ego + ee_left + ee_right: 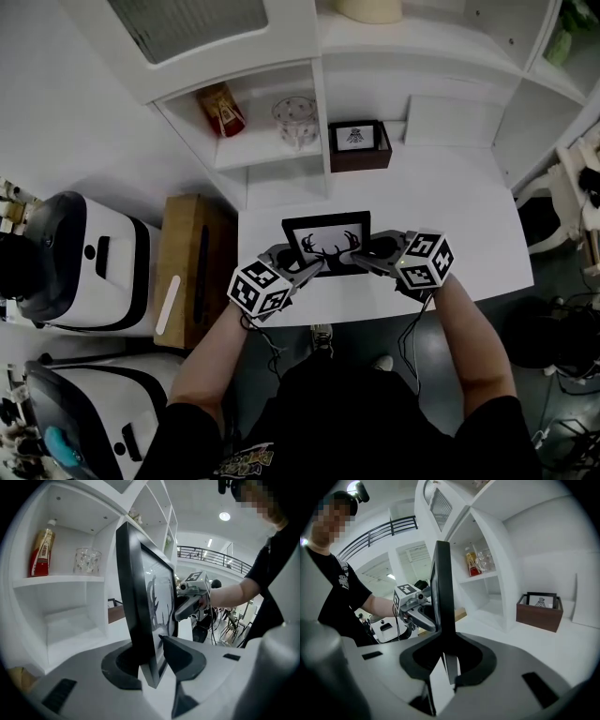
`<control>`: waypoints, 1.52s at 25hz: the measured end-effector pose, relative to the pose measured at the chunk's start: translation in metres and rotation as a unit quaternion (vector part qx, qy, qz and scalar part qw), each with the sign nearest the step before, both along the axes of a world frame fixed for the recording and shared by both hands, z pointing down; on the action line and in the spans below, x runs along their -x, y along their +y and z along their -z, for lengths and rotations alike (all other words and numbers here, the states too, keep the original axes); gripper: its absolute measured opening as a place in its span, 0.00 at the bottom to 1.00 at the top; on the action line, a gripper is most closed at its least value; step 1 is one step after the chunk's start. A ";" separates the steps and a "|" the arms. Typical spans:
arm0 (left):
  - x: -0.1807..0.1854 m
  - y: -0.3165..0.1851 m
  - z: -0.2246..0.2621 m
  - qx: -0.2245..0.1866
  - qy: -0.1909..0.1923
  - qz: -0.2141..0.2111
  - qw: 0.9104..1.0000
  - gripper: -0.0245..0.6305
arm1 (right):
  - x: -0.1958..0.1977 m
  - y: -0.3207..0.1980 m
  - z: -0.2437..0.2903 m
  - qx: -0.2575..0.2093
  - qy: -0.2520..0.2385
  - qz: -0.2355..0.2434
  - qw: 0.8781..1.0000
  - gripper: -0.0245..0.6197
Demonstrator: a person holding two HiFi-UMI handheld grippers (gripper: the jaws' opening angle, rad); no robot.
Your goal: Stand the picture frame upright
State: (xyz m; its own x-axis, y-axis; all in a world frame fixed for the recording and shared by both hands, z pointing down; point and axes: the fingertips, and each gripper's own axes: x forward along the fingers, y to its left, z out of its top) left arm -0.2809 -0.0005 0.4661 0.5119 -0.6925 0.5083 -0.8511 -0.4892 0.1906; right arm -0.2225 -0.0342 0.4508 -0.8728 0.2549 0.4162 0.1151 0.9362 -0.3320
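Note:
The black picture frame (326, 242) with a deer-antler print stands on its edge over the near part of the white table (469, 216), between my two grippers. My left gripper (298, 268) is shut on the frame's left side. In the left gripper view one pad sits behind the frame (145, 602) and the other touches its glass; the left gripper (152, 667) straddles the lower edge. My right gripper (362, 257) is shut on the right side. In the right gripper view the frame (442, 588) rises edge-on from between the jaws of the right gripper (447, 665).
A white shelf unit behind the table holds a red bottle (223, 110) and a glass jar (294, 121). A brown box with a small picture (359, 145) sits at the table's back. A wooden cabinet (192, 267) and white machines (84, 262) stand to the left.

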 end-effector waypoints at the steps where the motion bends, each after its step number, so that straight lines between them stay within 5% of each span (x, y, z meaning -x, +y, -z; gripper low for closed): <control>1: 0.005 -0.003 -0.003 0.001 -0.003 -0.001 1.000 0.25 | 0.004 -0.003 -0.002 -0.003 0.005 0.000 1.000 0.15; 17: 0.056 -0.054 -0.048 0.009 -0.060 -0.008 0.998 0.24 | 0.052 -0.059 -0.050 -0.018 0.066 -0.024 0.997 0.18; 38: 0.103 -0.104 -0.097 0.026 -0.089 0.013 0.996 0.23 | 0.095 -0.115 -0.103 -0.046 0.116 -0.044 0.991 0.20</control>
State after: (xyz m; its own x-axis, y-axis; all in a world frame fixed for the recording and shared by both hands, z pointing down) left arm -0.3836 -0.1045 0.5627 0.3922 -0.6754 0.6245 -0.8863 -0.4592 0.0600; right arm -0.3175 -0.1489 0.5538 -0.7675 0.1336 0.6270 -0.0375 0.9670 -0.2519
